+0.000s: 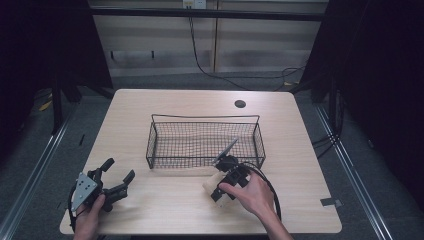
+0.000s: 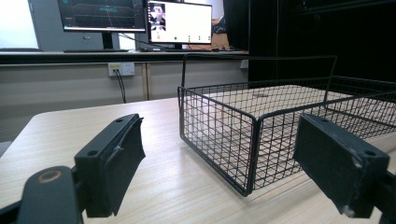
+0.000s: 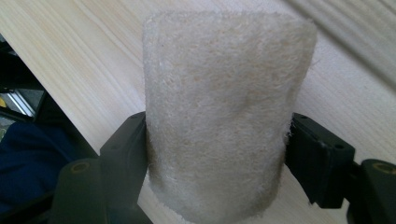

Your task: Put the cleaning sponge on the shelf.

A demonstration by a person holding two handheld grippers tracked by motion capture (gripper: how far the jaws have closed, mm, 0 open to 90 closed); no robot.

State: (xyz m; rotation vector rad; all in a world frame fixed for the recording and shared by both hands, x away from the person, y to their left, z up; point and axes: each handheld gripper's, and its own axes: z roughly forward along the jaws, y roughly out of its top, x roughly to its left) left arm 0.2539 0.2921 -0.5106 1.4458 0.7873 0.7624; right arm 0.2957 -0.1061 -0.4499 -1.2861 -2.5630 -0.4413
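A beige, fibrous scrubbing pad (image 3: 219,102) stands between the black jaws of my right gripper (image 3: 215,140), and both pads press its sides. In the high view this pad (image 1: 209,183) lies on the table just in front of the black wire basket (image 1: 205,118), with my right gripper (image 1: 216,186) shut on it and a hand on the gripper. My left gripper (image 1: 120,168) rests near the front left corner of the table, open with nothing in it. In the left gripper view, the basket's near corner (image 2: 252,140) shows between the spread jaws of the left gripper (image 2: 219,135).
The wooden table (image 1: 150,105) has a round cable hole (image 1: 240,104) at the back and a grey tape strip (image 1: 330,202) at the front right. A black cable (image 1: 272,190) loops beside the right hand. Monitors (image 2: 177,21) stand on a counter beyond the table.
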